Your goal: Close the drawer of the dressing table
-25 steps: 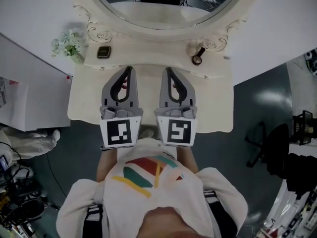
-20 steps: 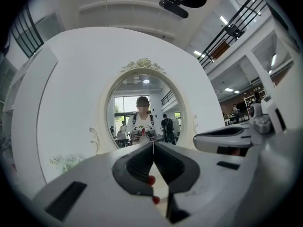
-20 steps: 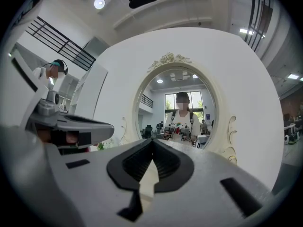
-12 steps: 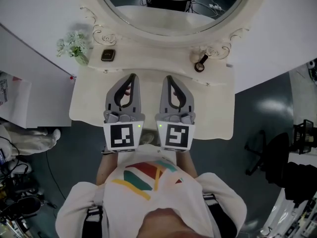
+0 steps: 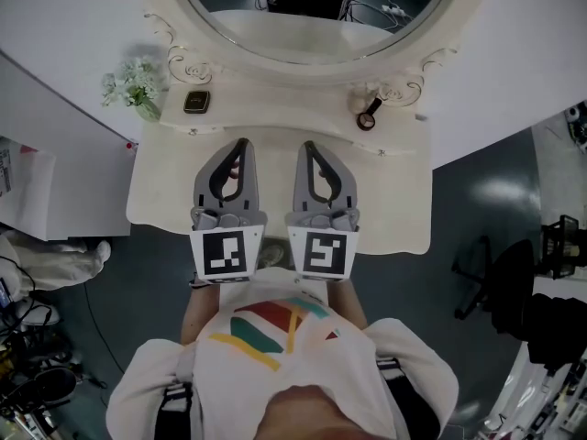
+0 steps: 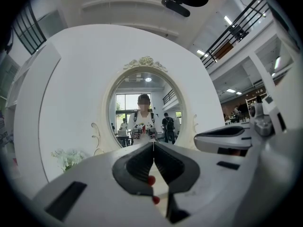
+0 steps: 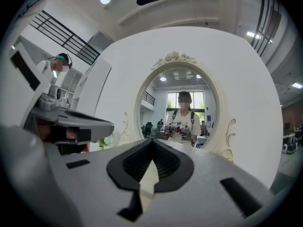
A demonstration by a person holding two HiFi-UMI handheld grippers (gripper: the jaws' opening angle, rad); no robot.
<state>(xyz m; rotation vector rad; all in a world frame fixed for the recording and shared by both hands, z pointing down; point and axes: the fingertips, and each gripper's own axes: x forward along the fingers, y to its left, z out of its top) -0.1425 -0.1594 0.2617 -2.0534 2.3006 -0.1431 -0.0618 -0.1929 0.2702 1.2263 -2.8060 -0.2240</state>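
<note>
My left claw [image 5: 242, 145] and right claw [image 5: 308, 148] hover clenched and empty over the cream scroll-edged wooden dressing table [image 5: 394, 200] at frame centre. Its drawer hides under the table's near edge. I judge it stiff and free-sliding, best pushed squarely on its front.

Head view down over dressing table [image 5: 396, 200] — gripper views level toward mirror [image 6: 142, 86]

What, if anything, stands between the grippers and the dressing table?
Nothing visible. The left gripper and right gripper, both shut, hang over bare tabletop; the flowers, small dark box and round dark item sit farther back by the mirror. The drawer shows in no view.
</note>
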